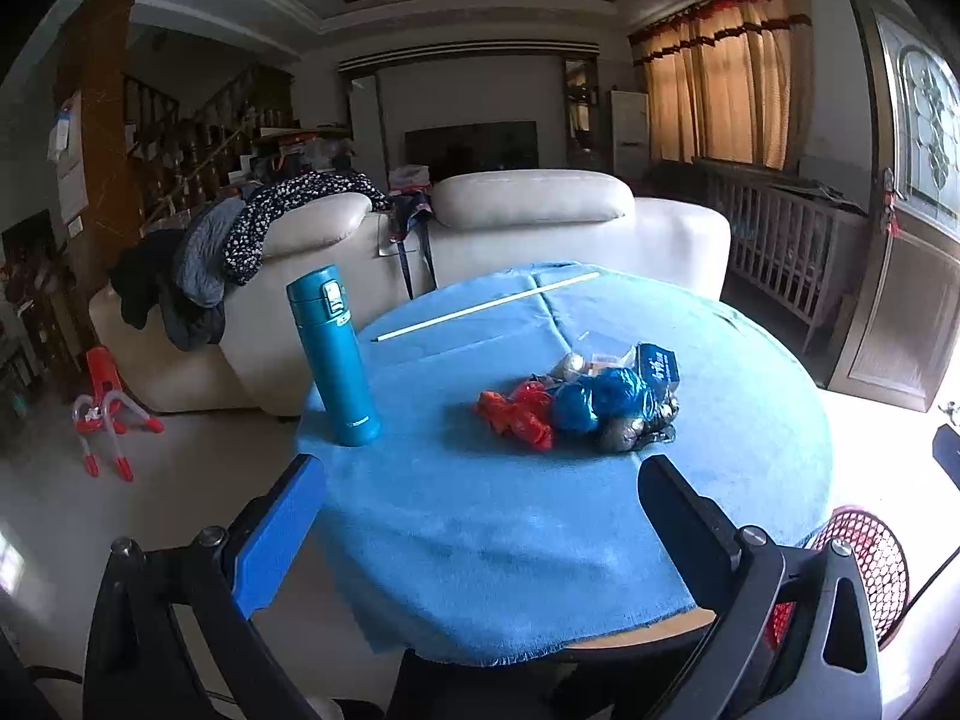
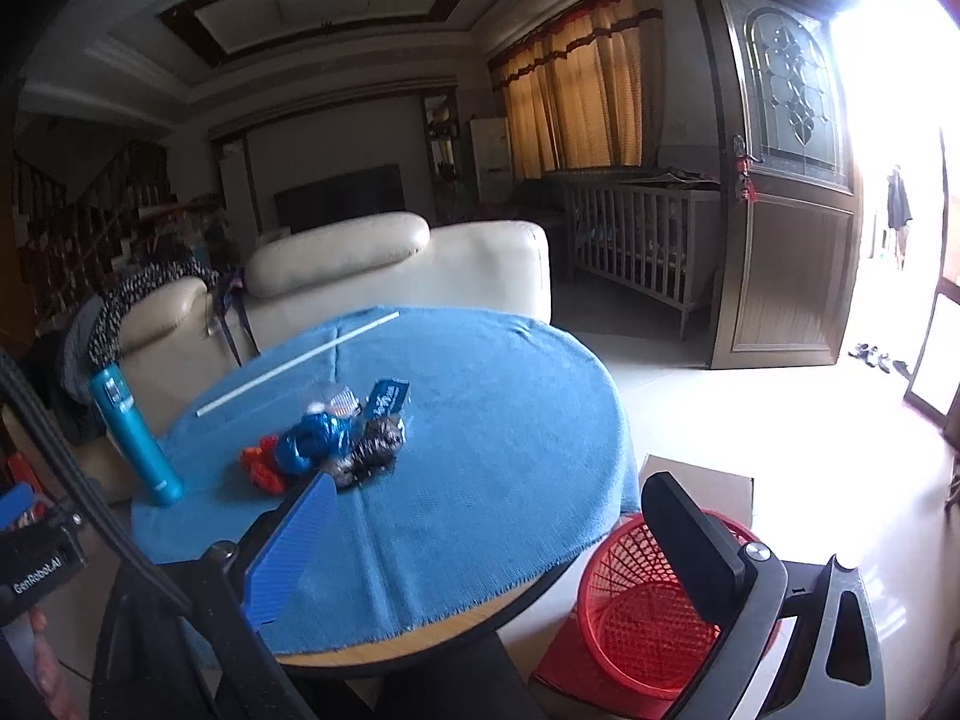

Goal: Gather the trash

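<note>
Both the left tongs (image 1: 480, 474) and right tongs (image 2: 492, 486) gape empty; ahead, the wrappers (image 1: 582, 402) look light, crinkly, slippery, so pinch a bunched fold.

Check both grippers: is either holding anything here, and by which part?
Nothing is held. The left gripper and right gripper are both open and empty; the trash pile lies untouched on the table.
</note>
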`<state>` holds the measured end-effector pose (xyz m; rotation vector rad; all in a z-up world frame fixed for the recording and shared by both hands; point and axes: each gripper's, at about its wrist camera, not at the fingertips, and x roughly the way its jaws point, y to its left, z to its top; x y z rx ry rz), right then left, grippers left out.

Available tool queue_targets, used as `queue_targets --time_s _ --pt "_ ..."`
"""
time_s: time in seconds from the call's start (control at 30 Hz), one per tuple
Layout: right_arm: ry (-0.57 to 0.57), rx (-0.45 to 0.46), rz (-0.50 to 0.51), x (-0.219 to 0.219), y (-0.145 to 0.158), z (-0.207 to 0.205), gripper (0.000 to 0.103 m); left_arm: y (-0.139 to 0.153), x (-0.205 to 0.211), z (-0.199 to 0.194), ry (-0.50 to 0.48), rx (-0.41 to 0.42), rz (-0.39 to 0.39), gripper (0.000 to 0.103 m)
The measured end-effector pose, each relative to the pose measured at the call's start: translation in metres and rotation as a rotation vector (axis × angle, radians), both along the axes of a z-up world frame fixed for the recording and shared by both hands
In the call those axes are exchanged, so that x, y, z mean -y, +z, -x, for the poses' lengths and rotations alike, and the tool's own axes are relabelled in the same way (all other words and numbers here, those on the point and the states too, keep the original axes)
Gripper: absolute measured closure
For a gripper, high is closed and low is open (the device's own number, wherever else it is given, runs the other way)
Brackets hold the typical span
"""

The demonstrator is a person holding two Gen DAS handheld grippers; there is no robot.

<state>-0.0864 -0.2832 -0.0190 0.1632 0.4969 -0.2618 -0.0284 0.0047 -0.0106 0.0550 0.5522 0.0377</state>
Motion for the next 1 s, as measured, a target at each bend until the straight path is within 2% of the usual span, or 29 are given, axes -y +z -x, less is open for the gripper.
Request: queue_targets --time_s 0.13,0.2,0.4,0.6,0.8,1.0 --pt "0.006 0.096 0.008 -0.001 0.01 0.01 0.0 0.001 -0.004 -0.002 0.013 -0.002 0.014 0.0" --pt "0.012 0.113 -0.001 0.001 0.012 0.011 0.0 0.001 -0.005 -0.002 0.016 -0.007 0.017 0.0" --pt "-0.006 0.112 0.011 0.02 0.005 0.02 0.0 0.004 -0.004 -0.004 0.031 -0.012 0.019 0.0" --pt "-0.008 0.107 -0.049 0.036 0.002 0.02 0.0 0.003 0.016 -0.005 -0.002 -0.014 -0.031 0.0" --pt "0.074 0.04 -0.02 0.028 -0.007 -0.01 0.0 -0.007 0.029 -0.026 -0.059 -0.033 -0.067 0.0" --pt "0.141 -0.058 -0.14 0.03 -0.02 -0.077 0.0 -0.021 0.022 -0.067 -0.141 -0.1 -0.045 0.0"
